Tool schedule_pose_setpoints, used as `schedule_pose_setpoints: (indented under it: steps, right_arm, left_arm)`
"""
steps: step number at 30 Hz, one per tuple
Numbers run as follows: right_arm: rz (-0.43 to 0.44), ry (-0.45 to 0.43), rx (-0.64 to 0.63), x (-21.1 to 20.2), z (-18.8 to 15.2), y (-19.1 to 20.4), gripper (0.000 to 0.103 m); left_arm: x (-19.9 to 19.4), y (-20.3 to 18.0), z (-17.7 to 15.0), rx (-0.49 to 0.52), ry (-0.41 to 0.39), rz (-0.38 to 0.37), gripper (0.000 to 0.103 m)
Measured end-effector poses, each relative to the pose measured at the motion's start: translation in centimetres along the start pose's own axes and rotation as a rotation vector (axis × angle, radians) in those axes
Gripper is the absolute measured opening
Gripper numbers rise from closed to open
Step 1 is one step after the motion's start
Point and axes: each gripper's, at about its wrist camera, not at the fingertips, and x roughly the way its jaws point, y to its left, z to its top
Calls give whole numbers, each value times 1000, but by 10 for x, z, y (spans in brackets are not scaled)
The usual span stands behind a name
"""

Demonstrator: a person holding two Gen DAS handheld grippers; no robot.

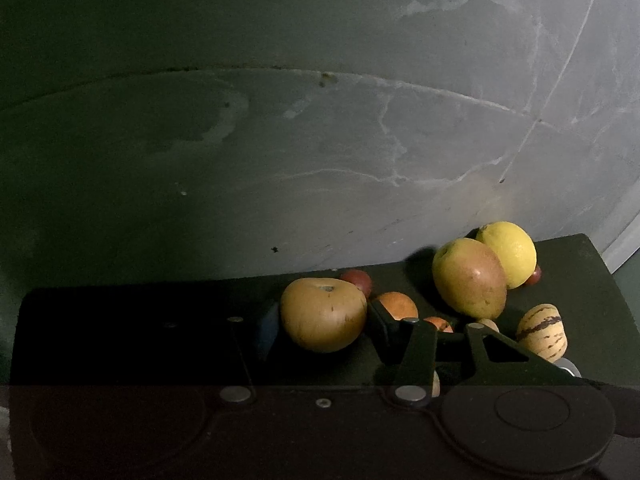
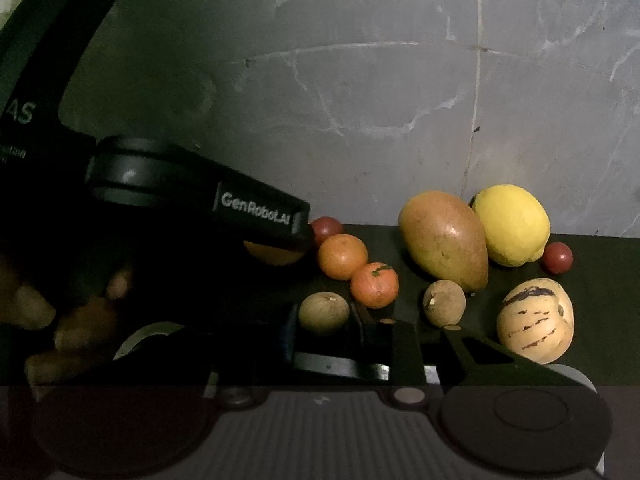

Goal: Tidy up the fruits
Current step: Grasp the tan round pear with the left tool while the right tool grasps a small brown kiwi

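In the left wrist view a yellow-brown apple (image 1: 323,314) sits between the fingers of my left gripper (image 1: 322,322), which is shut on it. The same apple (image 2: 272,257) peeks out under that gripper's black body (image 2: 256,210) in the right wrist view. My right gripper (image 2: 325,326) is shut on a small round brown fruit (image 2: 324,313). Behind lie two oranges (image 2: 343,256) (image 2: 375,284), a mango (image 2: 444,236), a lemon (image 2: 512,224), a second brown fruit (image 2: 444,303) and a striped melon (image 2: 535,322).
All the fruit rests on a dark tabletop (image 2: 600,280) against a grey plastered wall (image 2: 360,100). Two small red fruits (image 2: 326,229) (image 2: 557,257) sit by the wall. A person's hand (image 2: 80,320) holds the left gripper at the lower left.
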Motion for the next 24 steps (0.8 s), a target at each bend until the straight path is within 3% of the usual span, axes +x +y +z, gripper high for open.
schedule_pose_setpoints:
  steps: [15,24]
  right_arm:
    - [-6,-47,-17,-43,-16,9,31]
    - [11,-40,-45,-71,-41,27,31]
  left_arm:
    - [-49,1,-23,-41,-53,9,50]
    - [-72,2,-50,-43,-41,5,50]
